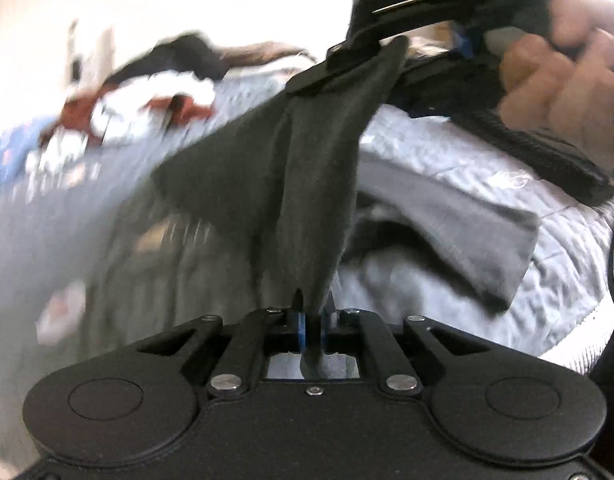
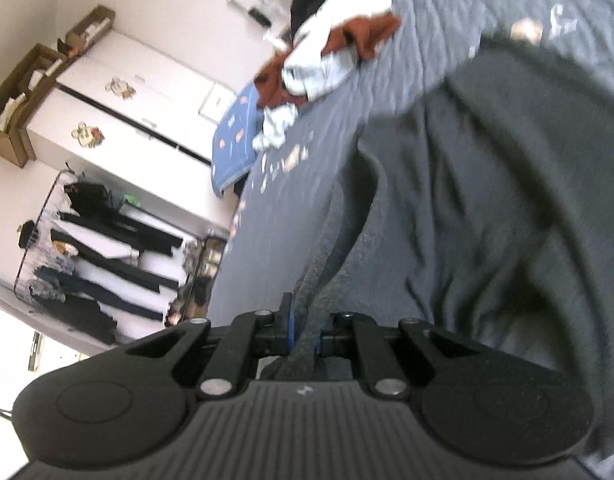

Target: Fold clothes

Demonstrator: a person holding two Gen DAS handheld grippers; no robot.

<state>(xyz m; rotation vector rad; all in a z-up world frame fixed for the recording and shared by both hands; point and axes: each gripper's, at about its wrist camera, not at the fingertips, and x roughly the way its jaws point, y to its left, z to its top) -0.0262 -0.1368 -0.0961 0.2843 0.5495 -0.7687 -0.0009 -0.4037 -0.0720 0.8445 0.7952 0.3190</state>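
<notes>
Together, your left gripper (image 1: 312, 326) and right gripper (image 2: 305, 338) pinched the dark garment (image 1: 303, 168) above the bed (image 1: 447, 152); no writing was readable.

Garment (image 1: 307, 168) stretched between left gripper (image 1: 312, 320) and right gripper (image 1: 347, 60), above bed (image 1: 447, 152). Sleeve (image 1: 467, 232) draped on bed, right of garment. Clothes pile (image 2: 331, 56) farther back on bed; wardrobe (image 2: 127, 112) and clothes rack (image 2: 99, 264) beyond, left.

dark garment (image 1: 307, 168): soft fuzzy cloth, matt
left gripper (image 1: 312, 320): black matt plastic, shiny metal screws
bed cover (image 1: 447, 148): grey quilted cloth, slight shine
</notes>
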